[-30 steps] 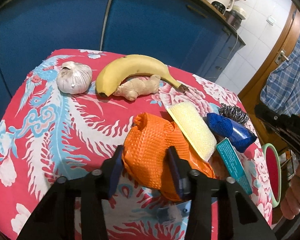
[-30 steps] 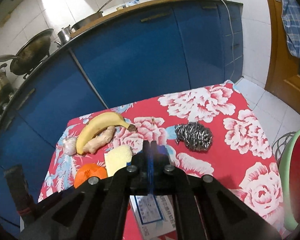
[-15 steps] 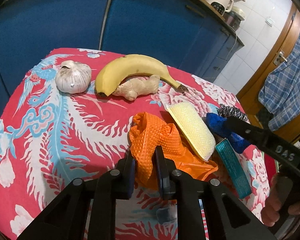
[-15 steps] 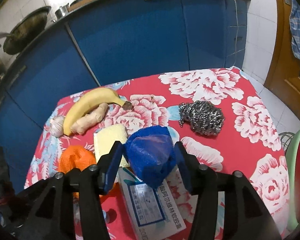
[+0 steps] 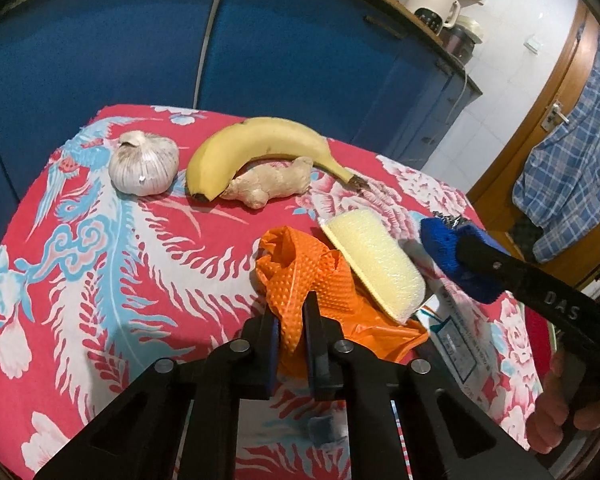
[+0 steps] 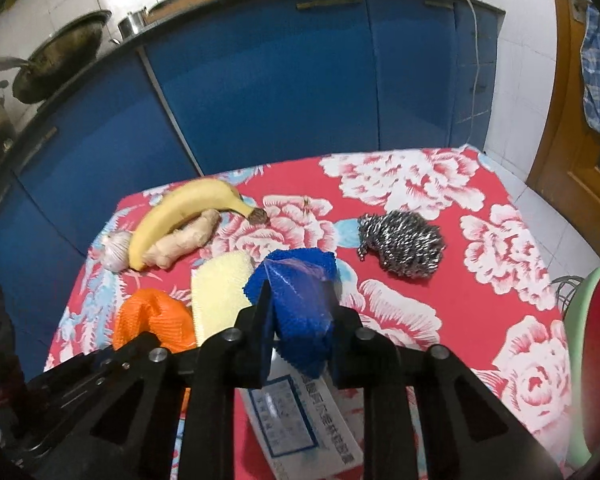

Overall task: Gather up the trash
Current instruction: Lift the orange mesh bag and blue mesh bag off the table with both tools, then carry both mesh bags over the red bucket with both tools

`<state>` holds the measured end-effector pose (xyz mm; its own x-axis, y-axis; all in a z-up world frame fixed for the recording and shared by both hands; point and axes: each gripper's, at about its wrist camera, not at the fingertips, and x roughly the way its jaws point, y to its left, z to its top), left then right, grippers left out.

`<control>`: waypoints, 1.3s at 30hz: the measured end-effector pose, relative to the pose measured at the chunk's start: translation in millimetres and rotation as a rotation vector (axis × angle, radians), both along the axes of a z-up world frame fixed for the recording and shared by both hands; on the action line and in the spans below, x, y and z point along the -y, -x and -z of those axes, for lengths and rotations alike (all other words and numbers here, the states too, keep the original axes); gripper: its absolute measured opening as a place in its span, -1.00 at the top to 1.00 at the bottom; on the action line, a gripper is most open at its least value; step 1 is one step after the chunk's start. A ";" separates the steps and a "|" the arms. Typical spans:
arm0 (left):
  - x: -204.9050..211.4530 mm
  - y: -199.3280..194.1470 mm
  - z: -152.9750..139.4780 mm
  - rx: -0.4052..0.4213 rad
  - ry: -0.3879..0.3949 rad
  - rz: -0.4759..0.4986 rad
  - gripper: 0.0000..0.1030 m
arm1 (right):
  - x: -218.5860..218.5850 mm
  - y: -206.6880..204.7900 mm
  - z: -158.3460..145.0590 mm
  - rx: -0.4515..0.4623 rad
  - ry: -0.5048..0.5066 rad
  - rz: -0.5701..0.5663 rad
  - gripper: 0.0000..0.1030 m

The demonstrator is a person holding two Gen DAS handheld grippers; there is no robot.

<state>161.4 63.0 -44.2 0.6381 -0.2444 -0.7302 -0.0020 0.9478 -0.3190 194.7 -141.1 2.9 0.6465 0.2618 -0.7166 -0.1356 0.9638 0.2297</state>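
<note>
Near the worktop's front edge, left gripper (image 5: 289,330) jaws have just closed, pinching a fold of the limp, light, crumpled orange textured glove (image 5: 312,280); right gripper (image 6: 300,316) jaws, just closing, clamp the soft blue mesh wad (image 6: 300,304) mid-body; both should compress, not slip.

1. Crumpled orange textured glove (image 5: 300,276): dimpled orange.
2. Blue mesh cloth (image 6: 300,300): deep blue.
3. Foam sponge (image 5: 376,260): pale yellow.
4. Curved banana (image 5: 260,140): yellow.
5. Counter cloth (image 6: 440,300): red, white peonies, light-blue swirls.
6. Steel wool scourer (image 6: 404,244): silver.
</note>
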 end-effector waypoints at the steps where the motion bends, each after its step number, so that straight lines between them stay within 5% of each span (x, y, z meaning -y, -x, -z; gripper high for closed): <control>1: 0.1 0.7 -1.3 0.006 0.000 0.003 0.84 | 1.5 2.7 -3.3 0.008 -0.006 0.001 0.54; 17: 0.5 25.1 -48.3 0.129 -0.009 0.006 0.86 | 38.9 65.1 -49.5 0.105 -0.073 0.028 0.54; 39: 65.4 70.6 -120.2 0.271 -0.026 0.133 0.86 | 115.5 136.2 -73.3 0.162 -0.106 0.150 0.53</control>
<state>90.8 -2.4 76.0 0.7741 -0.3227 -0.5446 0.2047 0.9417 -0.2670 58.4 -256.6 76.3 0.7883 0.2223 -0.5737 -0.0358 0.9474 0.3179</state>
